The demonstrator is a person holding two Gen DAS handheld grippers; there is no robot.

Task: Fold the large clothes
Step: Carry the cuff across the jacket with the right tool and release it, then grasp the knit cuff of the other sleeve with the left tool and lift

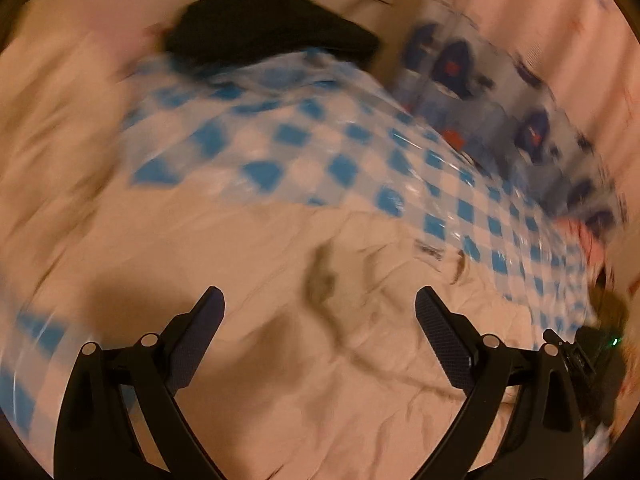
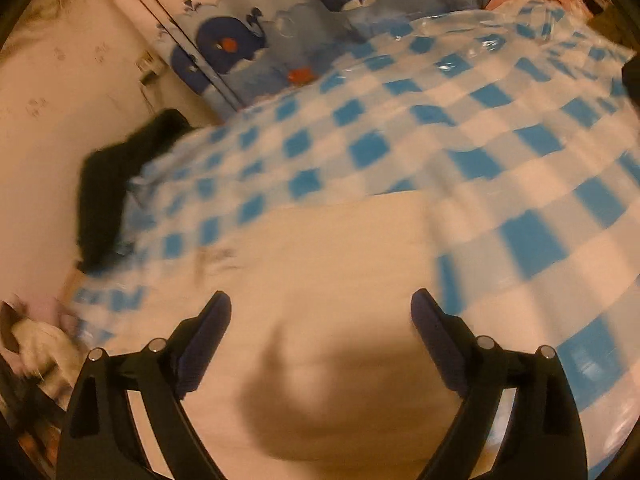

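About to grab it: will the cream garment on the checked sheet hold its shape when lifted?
Probably not. The cream garment shows soft creases, so it should droop from a pinch. It looks thin, likely light. The glossy checked sheet beneath may let it slide when pushed.

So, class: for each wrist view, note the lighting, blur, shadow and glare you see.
Left wrist view: warm dim light, heavy motion smear across the checked plastic sheet; left tongs stay sharp. Right wrist view: blur strongest low down, a soft shadow on the cream garment, glare streaks on the sheet's far edge, fisheye bending throughout.
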